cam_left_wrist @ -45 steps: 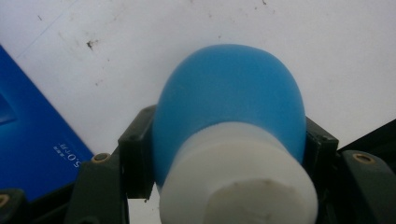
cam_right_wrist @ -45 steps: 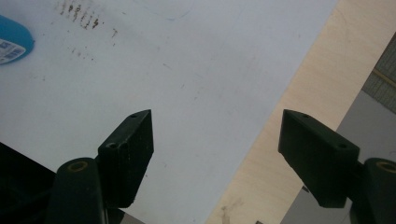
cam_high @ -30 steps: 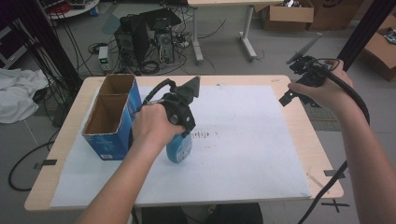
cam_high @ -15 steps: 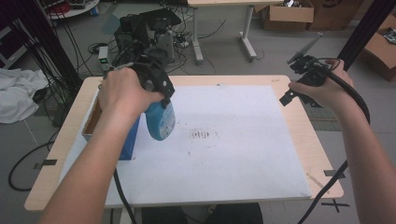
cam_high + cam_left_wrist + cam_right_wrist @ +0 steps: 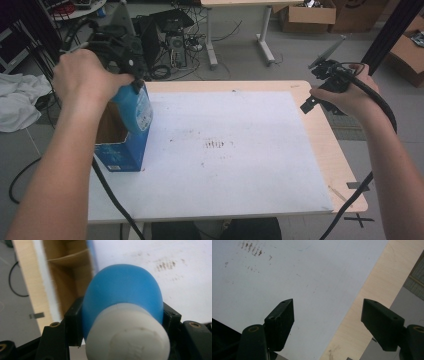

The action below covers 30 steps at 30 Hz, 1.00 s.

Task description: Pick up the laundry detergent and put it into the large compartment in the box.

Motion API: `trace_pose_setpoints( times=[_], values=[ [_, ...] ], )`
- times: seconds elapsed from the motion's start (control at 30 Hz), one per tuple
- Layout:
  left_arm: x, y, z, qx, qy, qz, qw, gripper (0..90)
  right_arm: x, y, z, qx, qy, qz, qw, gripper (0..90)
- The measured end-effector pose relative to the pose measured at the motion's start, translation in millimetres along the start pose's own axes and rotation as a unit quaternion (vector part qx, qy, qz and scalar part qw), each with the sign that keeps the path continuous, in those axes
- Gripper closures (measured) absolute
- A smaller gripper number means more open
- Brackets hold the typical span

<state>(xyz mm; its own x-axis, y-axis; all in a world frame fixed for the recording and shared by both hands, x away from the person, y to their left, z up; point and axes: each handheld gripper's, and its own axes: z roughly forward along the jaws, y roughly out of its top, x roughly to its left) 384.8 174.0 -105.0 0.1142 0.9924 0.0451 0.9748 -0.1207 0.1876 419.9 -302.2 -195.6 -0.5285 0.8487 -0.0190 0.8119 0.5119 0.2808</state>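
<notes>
At the far left of the high view, white cloth [image 5: 17, 107] lies on the floor beside the surface [image 5: 320, 145]. On the left edge of the surface stands an open blue box [image 5: 120, 150] with a cardboard divider inside. The left hand-held gripper [image 5: 122, 52] is above this box and holds a blue bottle [image 5: 135, 107] near its white cap [image 5: 127, 335]; the jaws press on both sides of the bottle's shoulder. The bottle's long axis is close to upright, a little tilted, with the cap up in the jaws and the bottom pointing down toward the box opening. In the left gripper view the bottle seems to hang over the box's right wall, but blur makes this uncertain.

A white sheet [image 5: 225, 150] with small dark marks in the middle covers most of the wooden surface. The right hand-held gripper [image 5: 325, 87] is over the right edge, well apart from the bottle, with its jaws wide and nothing between them.

Behind the surface are computer cases [image 5: 170, 35], cables on the floor, another table's legs, and cardboard boxes [image 5: 305, 15] at the far right.
</notes>
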Motion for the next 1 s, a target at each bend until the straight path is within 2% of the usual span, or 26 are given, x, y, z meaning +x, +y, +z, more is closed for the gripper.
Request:
trace_pose_setpoints(
  times=[0.13,0.4,0.77,0.9,1.0],
  values=[
    [20.3,-0.7,-2.6,-0.006,0.004,-0.032,0.9995,38.1,0.3,-0.1,0.3,0.0,-0.001,-0.004,1.0,26.8],
    [46.7,-0.2,4.6,-0.003,0.013,-0.078,0.9968,38.1,-1.5,-0.3,0.5,0.004,-0.005,-0.003,1.0,26.8],
    [61.3,1.0,18.6,-0.003,0.009,-0.099,0.995,38.1,-3.5,-0.8,2.2,0.008,-0.007,0.0,0.9999,26.7],
    [64.8,1.6,26.7,0.0,0.006,-0.102,0.9948,38.1,-3.5,-1.1,1.9,0.007,-0.008,-0.002,0.9999,26.7],
    [66.0,2.5,35.9,0.0,0.012,-0.103,0.9946,38.1,-3.7,-1.7,1.2,0.008,-0.009,-0.002,0.9999,26.8]
  ],
)
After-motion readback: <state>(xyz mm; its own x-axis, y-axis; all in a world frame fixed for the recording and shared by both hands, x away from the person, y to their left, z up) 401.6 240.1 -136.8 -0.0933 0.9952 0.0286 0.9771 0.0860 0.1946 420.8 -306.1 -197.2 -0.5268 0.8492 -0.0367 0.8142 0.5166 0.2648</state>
